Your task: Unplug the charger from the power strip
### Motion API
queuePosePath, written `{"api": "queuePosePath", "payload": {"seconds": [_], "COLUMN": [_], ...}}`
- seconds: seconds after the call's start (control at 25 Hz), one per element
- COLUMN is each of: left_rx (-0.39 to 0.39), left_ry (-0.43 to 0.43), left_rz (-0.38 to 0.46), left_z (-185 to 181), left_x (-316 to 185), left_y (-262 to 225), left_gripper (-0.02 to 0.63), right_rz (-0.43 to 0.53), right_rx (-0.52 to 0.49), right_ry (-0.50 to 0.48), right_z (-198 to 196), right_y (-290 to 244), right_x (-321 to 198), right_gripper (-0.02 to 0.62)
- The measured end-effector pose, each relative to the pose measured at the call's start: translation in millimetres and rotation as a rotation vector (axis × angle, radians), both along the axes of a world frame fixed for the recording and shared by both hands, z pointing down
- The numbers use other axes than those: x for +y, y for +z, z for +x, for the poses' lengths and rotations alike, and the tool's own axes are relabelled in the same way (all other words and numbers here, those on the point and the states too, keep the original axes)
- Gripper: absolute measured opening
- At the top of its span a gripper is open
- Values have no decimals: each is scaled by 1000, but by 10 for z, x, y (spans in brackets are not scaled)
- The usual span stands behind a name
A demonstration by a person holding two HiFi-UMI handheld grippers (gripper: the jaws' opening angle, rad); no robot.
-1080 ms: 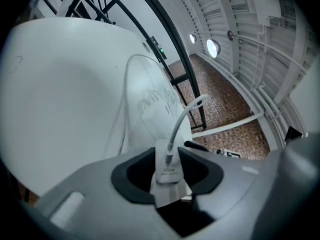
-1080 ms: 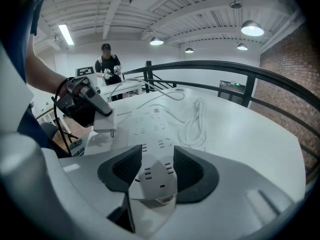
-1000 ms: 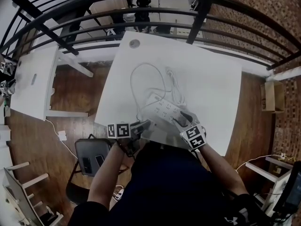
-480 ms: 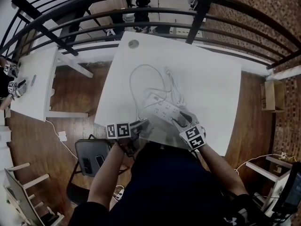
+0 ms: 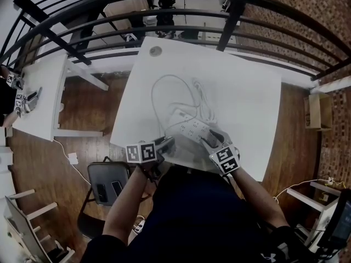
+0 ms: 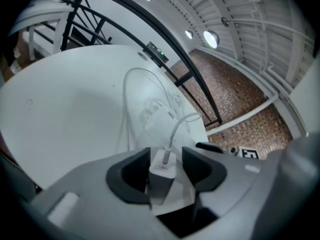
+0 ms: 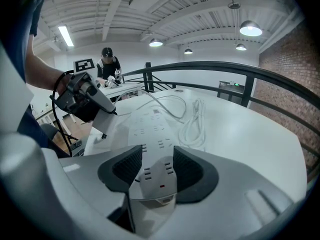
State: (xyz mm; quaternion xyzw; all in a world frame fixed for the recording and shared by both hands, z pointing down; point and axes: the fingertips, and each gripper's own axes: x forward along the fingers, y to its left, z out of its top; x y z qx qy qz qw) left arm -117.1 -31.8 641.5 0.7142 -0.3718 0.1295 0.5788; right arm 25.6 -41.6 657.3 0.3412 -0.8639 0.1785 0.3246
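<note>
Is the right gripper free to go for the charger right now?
Probably not: the right gripper is shut on the end of the power strip, and the charger sits between the left gripper's opening jaws. It would have to let go first.

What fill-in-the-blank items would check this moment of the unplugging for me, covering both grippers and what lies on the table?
1. The left gripper has the small white ____ standing between its jaws.
2. The right gripper is clamped on one end of the white ____.
3. A bundled white cable lies on the ____ beside that gripper's load.

Missing words: charger; power strip; table.

Note: the left gripper's jaws are opening, with the charger between them.
</note>
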Motion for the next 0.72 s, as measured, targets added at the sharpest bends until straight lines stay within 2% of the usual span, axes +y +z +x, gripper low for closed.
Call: {"api": "queuePosePath", "payload": {"seconds": [0.36, 0.56, 0.72], "left_rx": [-172, -185, -198], "left_ry": [102, 75, 29], "left_rz": [53, 61, 96], "left_z": [21, -35, -124], "left_x": [-18, -46, -113], "left_y": [-97, -158, -347], "left_gripper": [280, 296, 299], "right_rz": [7, 7, 10], "right_rx": [-9, -13, -15], "right_ry": [11, 14, 18], "right_z": [-5, -20, 14], "right_y": [-1, -34, -31], "right_x": [-14, -21, -8], "right_gripper": [201, 199, 199]}}
